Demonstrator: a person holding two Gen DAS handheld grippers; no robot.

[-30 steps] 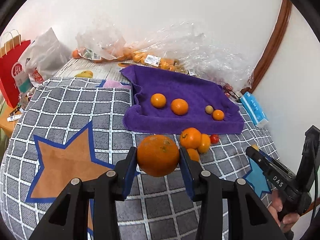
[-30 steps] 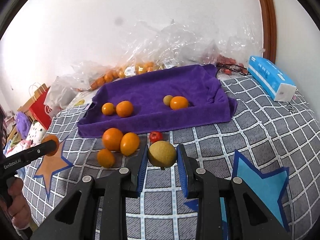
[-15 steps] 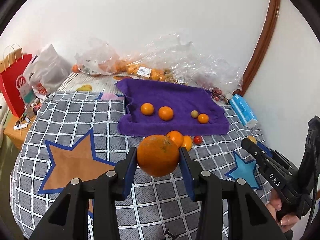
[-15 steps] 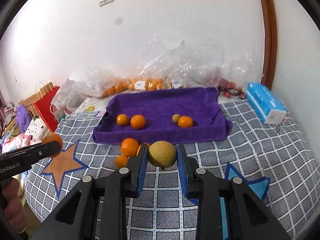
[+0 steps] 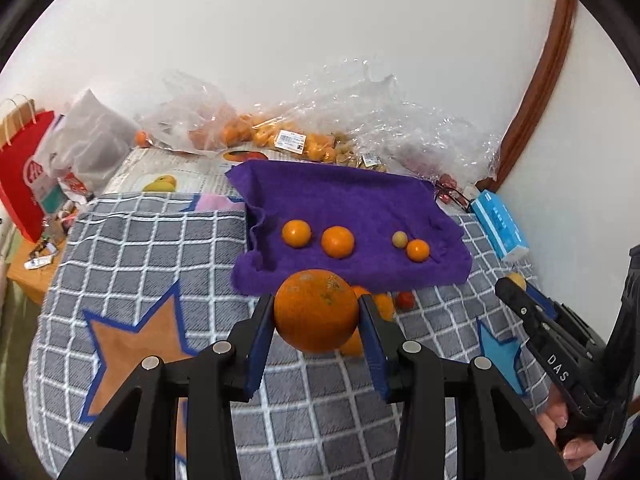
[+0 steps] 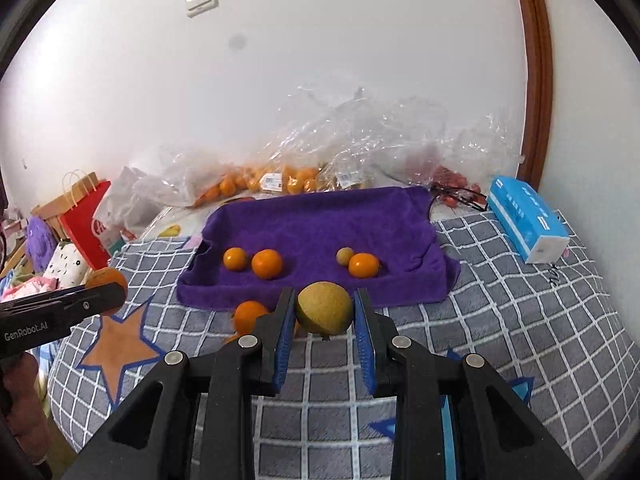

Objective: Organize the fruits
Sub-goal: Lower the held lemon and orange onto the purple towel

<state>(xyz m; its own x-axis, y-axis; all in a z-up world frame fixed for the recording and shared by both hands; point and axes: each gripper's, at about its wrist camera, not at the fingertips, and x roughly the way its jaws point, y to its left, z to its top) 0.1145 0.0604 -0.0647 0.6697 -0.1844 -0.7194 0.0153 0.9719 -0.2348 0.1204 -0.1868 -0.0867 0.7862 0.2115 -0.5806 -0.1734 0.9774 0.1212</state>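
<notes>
left hand-held gripper [image 5: 316, 320] clamping orange [image 5: 316, 310], holding it above blanket [image 5: 152, 248] | right hand-held gripper [image 6: 325, 316] clamping yellow fruit [image 6: 325, 307], likewise aloft | towel [image 6: 320, 220] carrying four small fruits [image 6: 267, 264] | loose fruits [image 6: 250, 315] lying just before towel

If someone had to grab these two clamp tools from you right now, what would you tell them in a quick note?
Left gripper: shut on a large orange, held in the air above the checked blanket.
Right gripper: shut on a yellow-green round fruit, also off the blanket.
Done: four fruits sit on the purple towel, two oranges on its left and a small greenish fruit beside an orange on its right.
Left: place both held fruits, then the loose oranges and the small red fruit lying on the blanket just in front of the towel.
</notes>
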